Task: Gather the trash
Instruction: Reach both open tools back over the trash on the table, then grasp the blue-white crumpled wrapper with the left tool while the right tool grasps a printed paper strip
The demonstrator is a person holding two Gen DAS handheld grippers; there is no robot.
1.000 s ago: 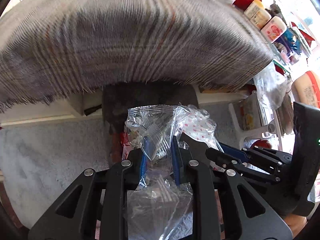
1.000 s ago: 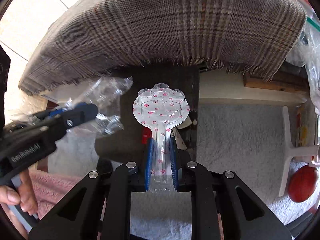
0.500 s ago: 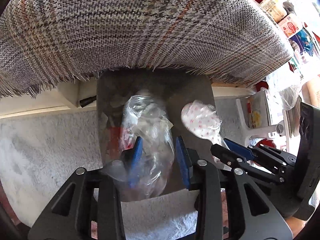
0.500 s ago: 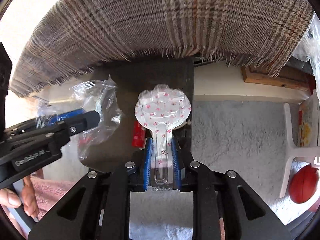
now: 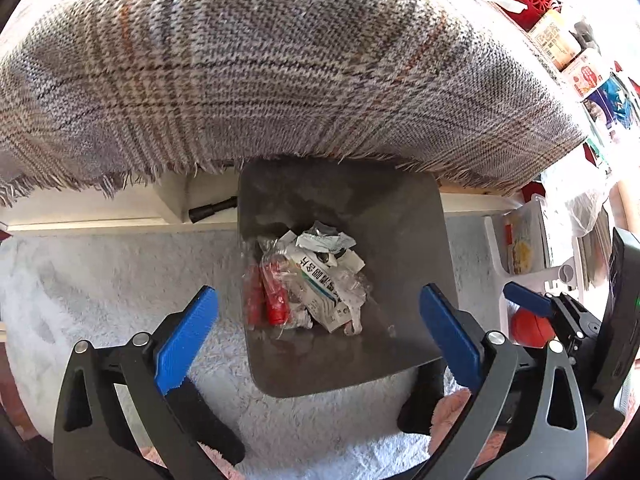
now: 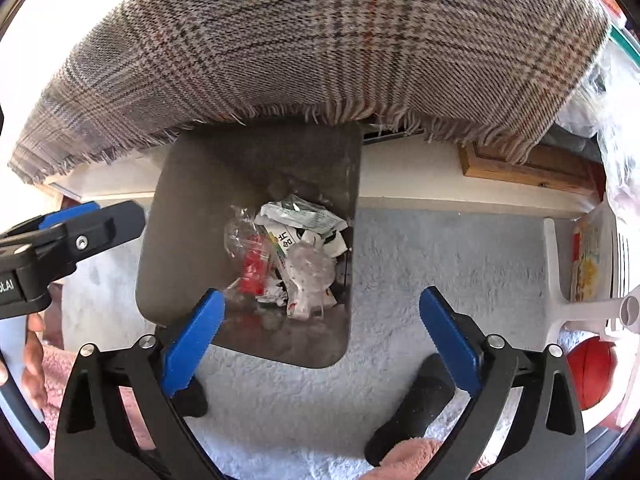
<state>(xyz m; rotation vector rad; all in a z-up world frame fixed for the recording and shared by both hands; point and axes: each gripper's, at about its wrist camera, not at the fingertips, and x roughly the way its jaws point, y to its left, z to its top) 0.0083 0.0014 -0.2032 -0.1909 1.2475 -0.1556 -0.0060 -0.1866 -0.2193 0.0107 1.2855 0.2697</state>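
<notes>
A dark grey trash bin (image 5: pixel 404 240) (image 6: pixel 192 216) stands on the pale carpet below the table edge. Inside lies a heap of trash (image 5: pixel 312 280) (image 6: pixel 288 256): crumpled clear wrappers, printed paper packets, something red. The clear star-printed plastic spoon piece (image 6: pixel 308 276) lies on the heap. My left gripper (image 5: pixel 316 332) is open and empty above the bin's near rim. My right gripper (image 6: pixel 320 328) is open and empty above the bin too. The right gripper's blue pad shows in the left wrist view (image 5: pixel 528 300). The left gripper shows at the left of the right wrist view (image 6: pixel 72 236).
A plaid woven cloth (image 5: pixel 260 64) (image 6: pixel 320 40) hangs over the table edge just above the bin. A white rack (image 5: pixel 532 248) and a red ball (image 6: pixel 588 372) stand at the right. Shaggy pale carpet (image 6: pixel 440 264) surrounds the bin. Cluttered bottles (image 5: pixel 560 40) sit at the far right.
Both grippers have opened. The clear plastic bag dropped from the left gripper and the star-printed spoon piece from the right gripper; both now lie in the bin.
</notes>
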